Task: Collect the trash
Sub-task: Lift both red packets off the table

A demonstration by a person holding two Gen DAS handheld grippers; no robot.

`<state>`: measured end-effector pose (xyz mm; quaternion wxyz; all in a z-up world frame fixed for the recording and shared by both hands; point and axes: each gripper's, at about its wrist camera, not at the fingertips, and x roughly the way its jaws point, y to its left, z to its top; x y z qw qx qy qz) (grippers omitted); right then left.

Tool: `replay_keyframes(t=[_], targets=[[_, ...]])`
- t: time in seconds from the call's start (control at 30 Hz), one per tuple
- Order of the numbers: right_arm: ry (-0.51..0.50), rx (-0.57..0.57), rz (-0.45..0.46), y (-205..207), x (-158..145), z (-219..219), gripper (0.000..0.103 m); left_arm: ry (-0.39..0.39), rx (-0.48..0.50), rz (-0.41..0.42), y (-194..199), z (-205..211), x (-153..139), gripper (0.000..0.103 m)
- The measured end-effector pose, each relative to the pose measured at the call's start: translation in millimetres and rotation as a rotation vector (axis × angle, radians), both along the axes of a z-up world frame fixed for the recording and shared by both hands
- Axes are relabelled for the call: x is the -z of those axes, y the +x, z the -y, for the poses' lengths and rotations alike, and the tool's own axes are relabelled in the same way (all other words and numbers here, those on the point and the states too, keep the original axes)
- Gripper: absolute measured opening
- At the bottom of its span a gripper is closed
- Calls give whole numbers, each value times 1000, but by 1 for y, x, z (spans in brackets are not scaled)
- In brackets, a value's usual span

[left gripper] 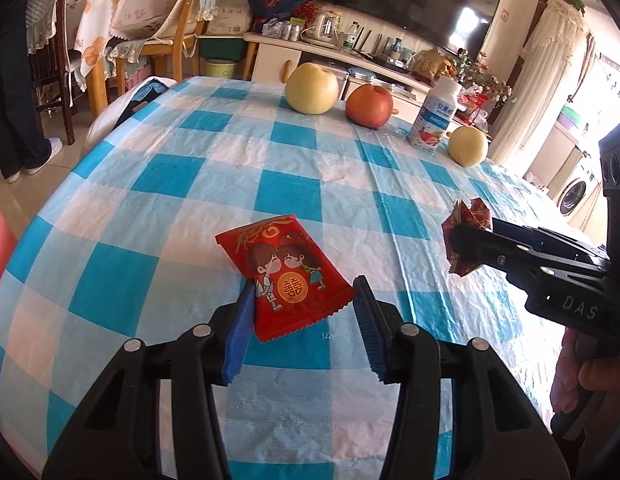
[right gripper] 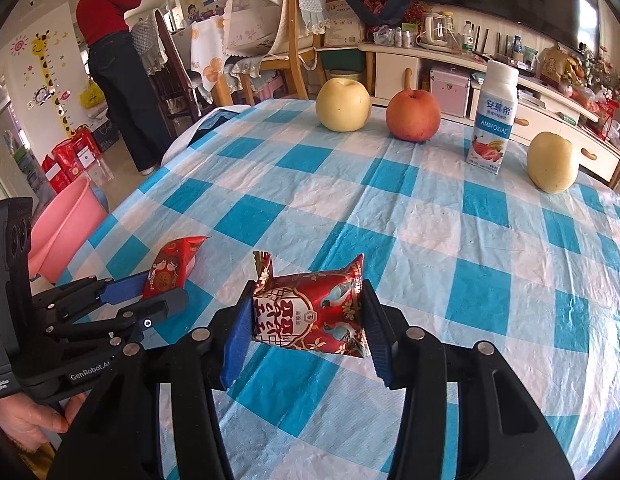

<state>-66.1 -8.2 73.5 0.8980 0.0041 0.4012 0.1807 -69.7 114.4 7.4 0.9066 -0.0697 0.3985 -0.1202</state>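
Bright daylight, sharp focus, strong fisheye bending at edges.

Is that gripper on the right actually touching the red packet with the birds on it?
Touching. In the right wrist view, the right gripper pinches the bird-print wrapper between both blue pads, which press against its two sides.

A blue-and-white checked plastic tablecloth (left gripper: 213, 160) lies under a red foil cartoon-couple snack packet (left gripper: 287, 276), a red-and-gold foil bird-print packet (right gripper: 314, 312), a round red apple (right gripper: 413, 116) and a white-and-blue plastic yoghurt bottle (right gripper: 492, 120).
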Motion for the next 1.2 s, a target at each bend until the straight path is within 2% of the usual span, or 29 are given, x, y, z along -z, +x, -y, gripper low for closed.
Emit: replay_keyframes(t=[0.27,0.6,0.97,1.07,1.2], targets=[[22,-2,24,-8,-11,5,51,1,4,47,-11,0,-13,50],[24,3,41,-17,-17,7,51,-10,-32,93,-20,-20,-27,50],[12,-7,27,-27,-17,-16,51,-37,-124,172,-32,-64,-52,50],[47,-12,10,-27,-19,-22,51,-45,-154,197,-35,-76,-59,50],[43,-30,15,-29,-25,-37,51,-49,-189,225,-39,-90,-67,50]])
